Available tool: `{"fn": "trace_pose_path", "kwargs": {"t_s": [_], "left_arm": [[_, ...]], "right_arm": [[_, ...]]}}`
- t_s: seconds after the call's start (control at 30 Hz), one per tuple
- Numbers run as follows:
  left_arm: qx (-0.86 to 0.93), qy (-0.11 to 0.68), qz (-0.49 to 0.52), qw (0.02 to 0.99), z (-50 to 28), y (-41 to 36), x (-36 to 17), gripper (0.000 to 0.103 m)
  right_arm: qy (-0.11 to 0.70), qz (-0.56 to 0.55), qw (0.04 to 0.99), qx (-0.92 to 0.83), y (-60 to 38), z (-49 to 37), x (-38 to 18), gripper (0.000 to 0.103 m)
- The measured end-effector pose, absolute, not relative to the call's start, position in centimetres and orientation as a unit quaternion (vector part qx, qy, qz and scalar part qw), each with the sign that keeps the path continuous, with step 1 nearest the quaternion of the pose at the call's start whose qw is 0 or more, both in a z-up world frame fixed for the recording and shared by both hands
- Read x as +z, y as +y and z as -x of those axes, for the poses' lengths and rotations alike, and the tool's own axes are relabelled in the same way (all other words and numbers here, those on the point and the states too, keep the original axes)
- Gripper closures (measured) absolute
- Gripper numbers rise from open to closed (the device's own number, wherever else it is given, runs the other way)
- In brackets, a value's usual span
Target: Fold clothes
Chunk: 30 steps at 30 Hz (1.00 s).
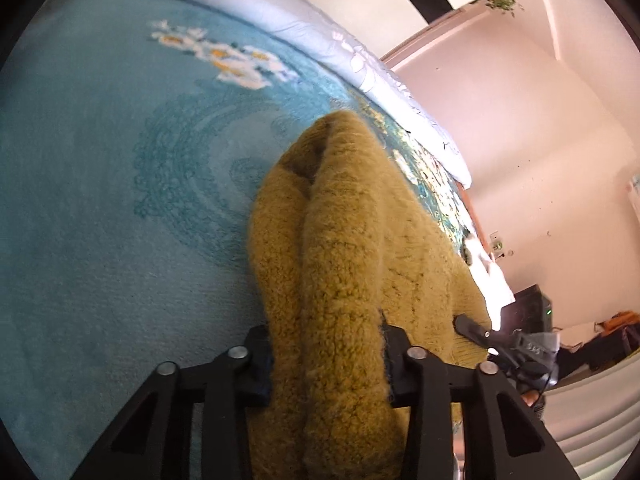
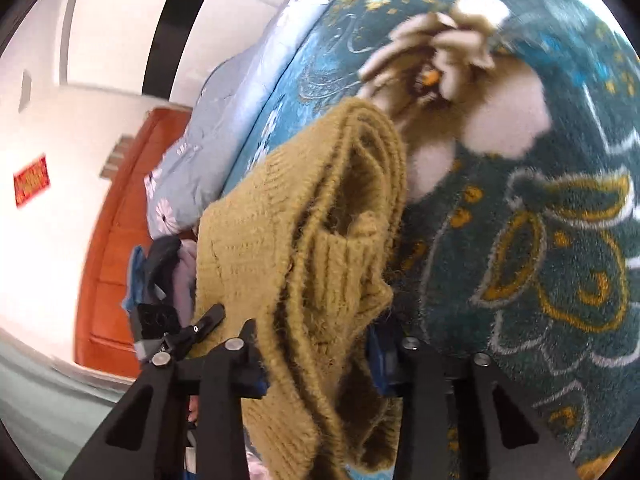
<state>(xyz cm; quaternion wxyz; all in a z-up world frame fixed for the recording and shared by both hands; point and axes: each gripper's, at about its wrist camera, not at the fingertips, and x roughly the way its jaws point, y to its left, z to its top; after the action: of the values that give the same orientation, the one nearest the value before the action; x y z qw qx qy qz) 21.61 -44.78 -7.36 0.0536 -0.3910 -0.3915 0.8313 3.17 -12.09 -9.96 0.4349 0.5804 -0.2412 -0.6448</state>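
A fuzzy mustard-yellow knit sweater (image 1: 340,248) is bunched and held up over a teal flowered blanket (image 1: 100,160). My left gripper (image 1: 326,360) is shut on a thick fold of it, with the fabric running forward between the fingers. In the right wrist view the same sweater (image 2: 312,240) hangs in ribbed folds, and my right gripper (image 2: 316,360) is shut on it. The right gripper's tip also shows in the left wrist view (image 1: 472,330) at the sweater's right edge. The blanket's dark teal flower pattern (image 2: 540,240) lies below the right gripper.
A pale blue quilt (image 1: 360,52) lies along the blanket's far edge, also in the right wrist view (image 2: 224,120). A heap of other clothes (image 2: 160,268) sits left of the sweater. An orange-brown wooden door (image 2: 120,240) and white walls stand behind.
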Motion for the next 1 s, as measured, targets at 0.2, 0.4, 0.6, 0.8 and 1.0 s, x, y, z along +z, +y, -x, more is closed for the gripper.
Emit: {"fn": "trace_pose_path", "kwargs": {"t_s": [0.2, 0.4, 0.6, 0.8, 1.0], "left_arm": [[0.845, -0.381, 0.367, 0.080, -23.5, -43.9, -5.2, 0.067], [0.852, -0.372, 0.358, 0.088, -24.6, -43.6, -2.8, 0.067], [0.874, -0.357, 0.320, 0.083, -27.7, -46.0, 2.0, 0.067], [0.902, -0.332, 0.269, 0.062, -30.5, -51.6, 8.9, 0.067], [0.925, -0.313, 0.214, 0.012, -34.9, -59.5, 15.7, 0.067]], "right_arm": [[-0.211, -0.569, 0.451, -0.655, -12.8, -5.0, -7.0, 0.068], [-0.185, -0.558, 0.466, -0.662, -13.5, -6.9, -4.0, 0.068], [-0.164, -0.538, 0.488, -0.667, -15.1, -8.6, -0.3, 0.068], [-0.149, -0.496, 0.536, -0.667, -20.6, -10.2, 6.0, 0.068], [-0.125, -0.455, 0.600, -0.645, -29.4, -11.7, 13.4, 0.068]]}}
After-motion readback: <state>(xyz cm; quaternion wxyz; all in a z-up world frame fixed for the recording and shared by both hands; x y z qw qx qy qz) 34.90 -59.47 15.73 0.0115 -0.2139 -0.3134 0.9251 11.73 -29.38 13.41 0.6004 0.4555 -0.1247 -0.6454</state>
